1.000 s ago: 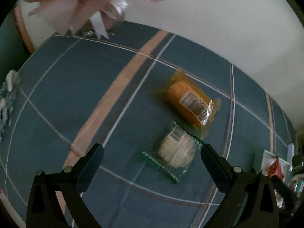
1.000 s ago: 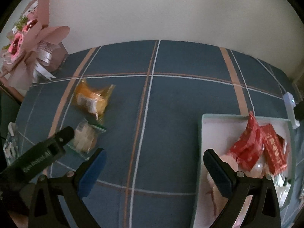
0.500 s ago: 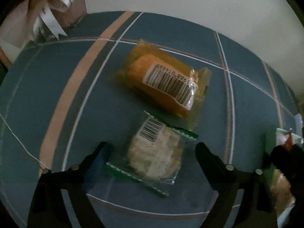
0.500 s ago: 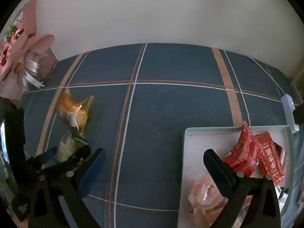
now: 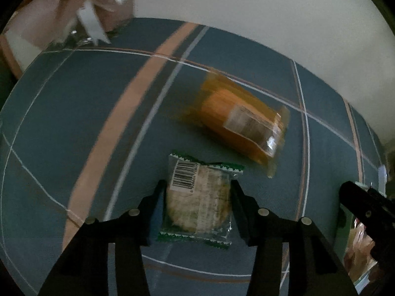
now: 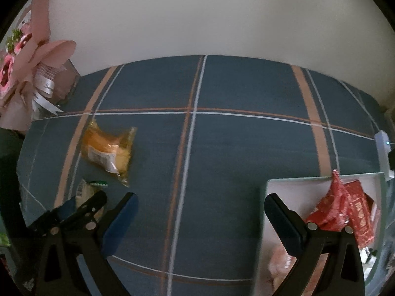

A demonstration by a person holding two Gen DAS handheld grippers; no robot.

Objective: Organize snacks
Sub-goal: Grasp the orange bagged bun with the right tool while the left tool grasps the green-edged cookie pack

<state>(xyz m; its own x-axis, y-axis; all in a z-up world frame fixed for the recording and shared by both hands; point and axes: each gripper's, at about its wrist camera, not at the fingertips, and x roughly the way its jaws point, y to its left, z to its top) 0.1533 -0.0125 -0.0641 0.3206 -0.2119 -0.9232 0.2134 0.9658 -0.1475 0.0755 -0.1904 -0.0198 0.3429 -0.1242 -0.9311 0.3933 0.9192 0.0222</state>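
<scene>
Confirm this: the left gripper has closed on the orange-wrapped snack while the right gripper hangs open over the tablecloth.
Wrong snack. The left gripper is shut on the green-edged cracker packet, as the left wrist view shows; the orange-wrapped snack lies free beyond it. The right gripper does hang open over the tablecloth.

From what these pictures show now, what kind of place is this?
Probably a room in a home. A table against a plain wall wears a blue plaid tablecloth, a pink bouquet stands in its corner, and wrapped snacks lie about, some in a white tray.
</scene>
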